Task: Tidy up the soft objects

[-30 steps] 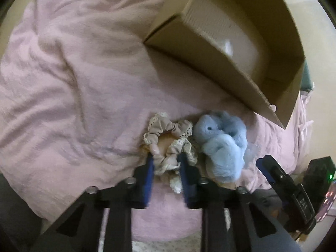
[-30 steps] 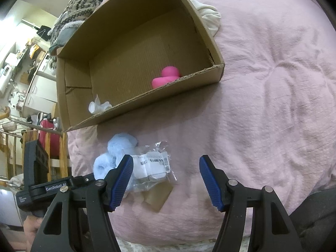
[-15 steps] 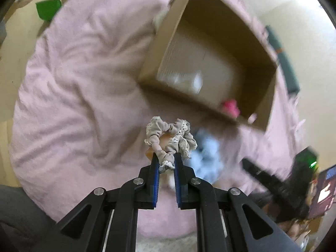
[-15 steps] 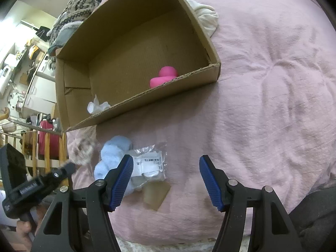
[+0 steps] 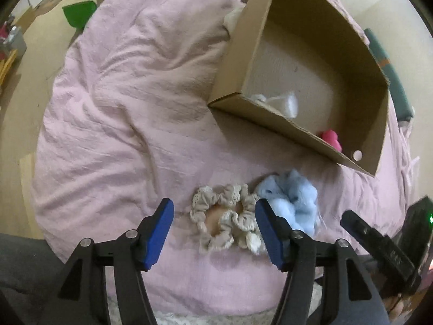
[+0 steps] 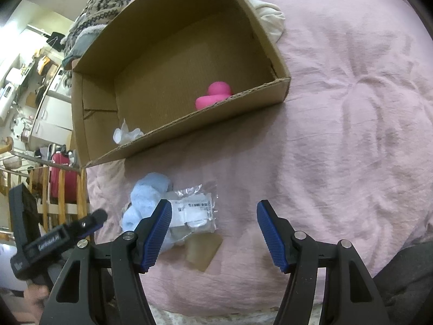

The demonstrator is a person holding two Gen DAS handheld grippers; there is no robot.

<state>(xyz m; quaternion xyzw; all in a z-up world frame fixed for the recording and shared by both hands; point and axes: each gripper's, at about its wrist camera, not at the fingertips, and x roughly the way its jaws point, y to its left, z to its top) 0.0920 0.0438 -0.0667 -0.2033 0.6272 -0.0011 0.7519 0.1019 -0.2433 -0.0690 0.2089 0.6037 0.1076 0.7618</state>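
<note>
- A pink quilted bedspread (image 6: 351, 108) covers the bed, rumpled.
- Pale wooden floor (image 5: 40, 35) lies beside the bed.
- A wooden railing (image 6: 59, 189) stands at the bedside.
- White cabinets (image 6: 51, 113) sit in a brightly lit, cluttered room beyond.

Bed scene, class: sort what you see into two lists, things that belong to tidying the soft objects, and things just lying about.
Belongs to the job:
- beige scrunchie
- blue scrunchie
- box
- pink toy and white item, both in the box

Just lying about:
- plastic packet
- patterned knit
- green scoop
- white cloth
</note>
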